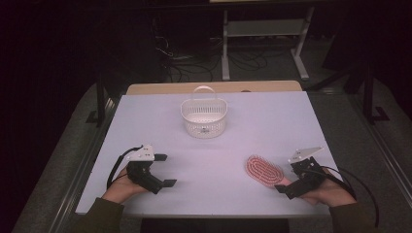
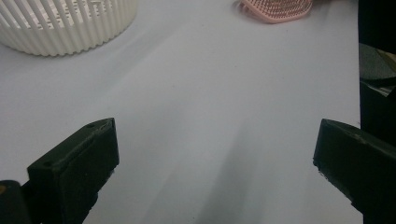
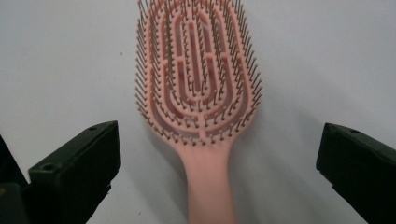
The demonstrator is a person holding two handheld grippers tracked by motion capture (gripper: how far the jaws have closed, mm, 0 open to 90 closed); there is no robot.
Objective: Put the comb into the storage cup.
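Right gripper (image 3: 219,177) jaws wide, empty; pink hairbrush (image 3: 198,88) handle between them: light, stiff, likely slick; grip handle.

Dim room; white table (image 1: 291,116), grey floor (image 1: 340,111), cables (image 1: 194,63), metal stand (image 1: 265,29) behind

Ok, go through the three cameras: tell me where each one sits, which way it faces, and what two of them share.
High view: above the person's side, looking forward and down on the white table; both hands, left gripper and right gripper show.
Left gripper view: rides the left gripper, facing across the table toward the basket; its open jaws show.
Right gripper view: rides the right gripper, facing down at the pink hairbrush; its open jaws flank the handle.
Shared: all three show the hairbrush.
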